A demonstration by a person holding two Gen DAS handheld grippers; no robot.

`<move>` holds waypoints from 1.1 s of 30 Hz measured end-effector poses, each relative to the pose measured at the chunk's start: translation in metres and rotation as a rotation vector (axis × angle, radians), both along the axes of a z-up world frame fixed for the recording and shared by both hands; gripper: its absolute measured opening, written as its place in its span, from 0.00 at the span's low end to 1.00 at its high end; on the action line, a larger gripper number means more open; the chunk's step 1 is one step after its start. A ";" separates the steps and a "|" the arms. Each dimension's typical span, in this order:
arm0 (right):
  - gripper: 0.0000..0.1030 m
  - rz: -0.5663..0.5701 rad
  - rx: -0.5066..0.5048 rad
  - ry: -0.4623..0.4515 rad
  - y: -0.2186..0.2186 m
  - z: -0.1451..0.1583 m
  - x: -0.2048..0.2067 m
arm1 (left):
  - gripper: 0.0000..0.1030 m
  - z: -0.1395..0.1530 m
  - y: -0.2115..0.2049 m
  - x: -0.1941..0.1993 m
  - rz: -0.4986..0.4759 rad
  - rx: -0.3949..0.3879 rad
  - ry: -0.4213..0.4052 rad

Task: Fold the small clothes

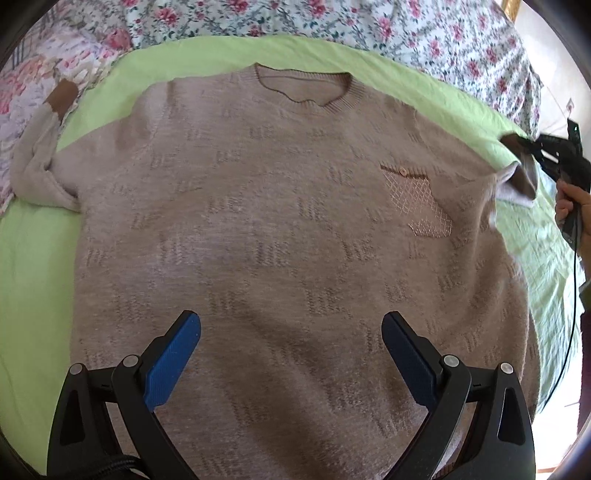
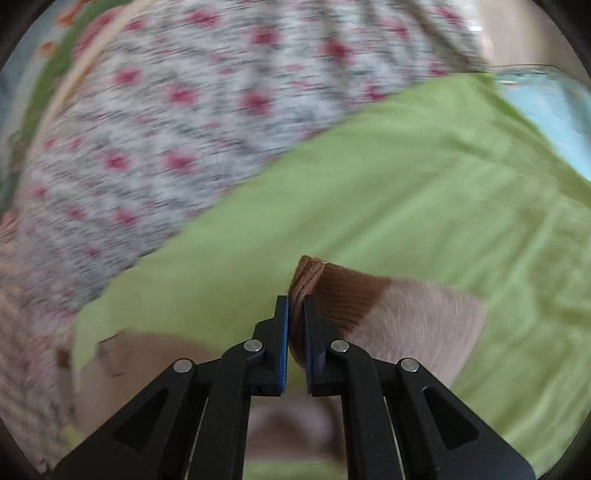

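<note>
A beige knit sweater [image 1: 280, 229] with a chest pocket [image 1: 417, 201] lies face up and flat on a green sheet [image 1: 29, 258]. My left gripper [image 1: 291, 328] is open and empty, hovering over the sweater's lower half. My right gripper [image 2: 295, 306] is shut on the brown cuff [image 2: 332, 291] of the sweater's right-hand sleeve and holds it lifted above the sheet. It also shows in the left wrist view [image 1: 532, 147] at the right edge, with the sleeve [image 1: 517, 181] folded up. The other sleeve [image 1: 37, 155] lies bent at the left, its brown cuff [image 1: 62, 98] on the floral fabric.
A floral bedcover [image 1: 424, 33] lies beyond the green sheet [image 2: 406, 192] and shows blurred in the right wrist view [image 2: 166, 122]. A hand and a black cable [image 1: 574, 266] are at the right edge. A light blue surface [image 2: 546, 107] lies past the sheet.
</note>
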State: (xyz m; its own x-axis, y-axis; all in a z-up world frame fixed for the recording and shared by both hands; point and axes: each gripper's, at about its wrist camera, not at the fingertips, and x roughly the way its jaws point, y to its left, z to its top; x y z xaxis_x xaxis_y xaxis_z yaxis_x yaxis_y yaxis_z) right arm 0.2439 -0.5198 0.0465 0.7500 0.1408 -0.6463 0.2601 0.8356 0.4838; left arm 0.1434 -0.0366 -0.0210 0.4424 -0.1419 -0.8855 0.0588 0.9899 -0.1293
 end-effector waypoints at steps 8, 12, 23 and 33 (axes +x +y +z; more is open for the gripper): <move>0.08 0.444 0.228 -0.035 0.211 -0.009 0.048 | 0.96 0.009 0.038 -0.004 0.069 -0.093 -0.017; 0.08 0.596 0.274 0.027 0.304 -0.032 0.064 | 0.96 0.013 0.064 -0.006 0.112 -0.139 -0.027; 0.21 0.757 0.359 0.181 0.417 -0.076 0.074 | 0.96 0.009 0.107 0.012 0.149 -0.242 -0.067; 0.62 0.559 0.362 0.012 0.320 -0.033 0.007 | 0.96 -0.028 0.106 0.097 0.141 -0.386 0.010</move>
State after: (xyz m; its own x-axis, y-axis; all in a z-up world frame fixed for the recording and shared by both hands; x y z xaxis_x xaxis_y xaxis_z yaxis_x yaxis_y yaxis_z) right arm 0.2513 -0.2002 0.0137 0.4942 0.7162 -0.4927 -0.1587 0.6315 0.7589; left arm 0.2403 0.0690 -0.0490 0.4732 -0.4035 -0.7831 -0.0769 0.8666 -0.4930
